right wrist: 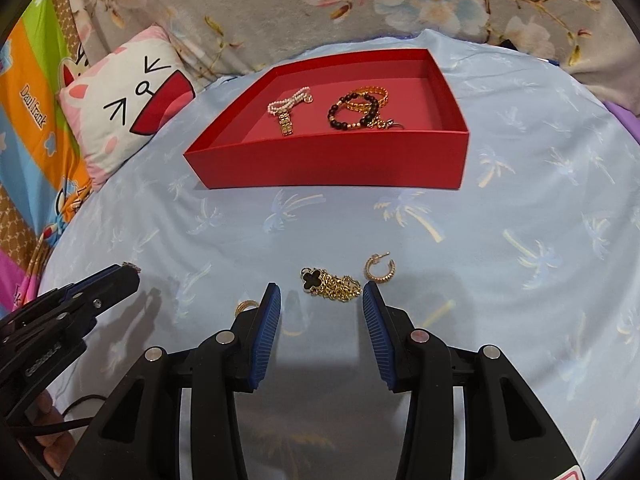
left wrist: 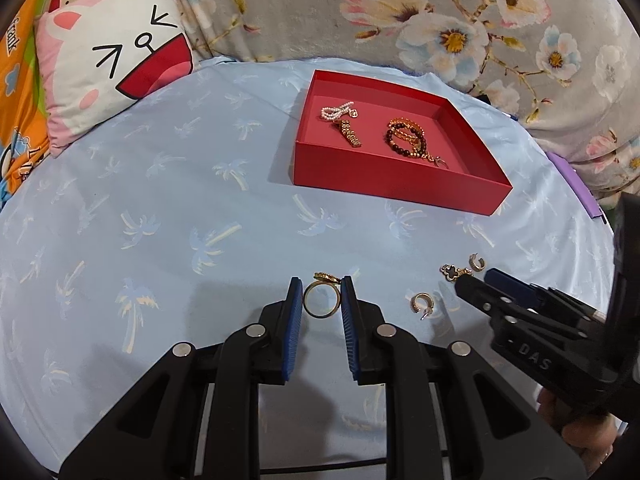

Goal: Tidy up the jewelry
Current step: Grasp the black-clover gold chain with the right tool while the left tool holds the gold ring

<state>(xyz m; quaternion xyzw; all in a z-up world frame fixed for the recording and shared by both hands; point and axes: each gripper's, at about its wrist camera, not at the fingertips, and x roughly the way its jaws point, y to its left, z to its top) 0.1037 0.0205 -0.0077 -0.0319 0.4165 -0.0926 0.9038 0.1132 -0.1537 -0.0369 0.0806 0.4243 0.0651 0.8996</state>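
Left gripper [left wrist: 321, 294] clamps gold ring [left wrist: 321, 301] short of red box [left wrist: 400, 182]; right gripper [right wrist: 322, 300], jaws open, risks snagging clover chain [right wrist: 330, 285].

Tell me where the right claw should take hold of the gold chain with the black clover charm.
Grip the bunched gold links rather than the flat black clover charm at the pile's left end, which lies flush on the blue cloth and probably offers no edge. Come down from above, one finger on each side of the heap; the open right claw already straddles it. Stay clear of the hoop earring beside it.
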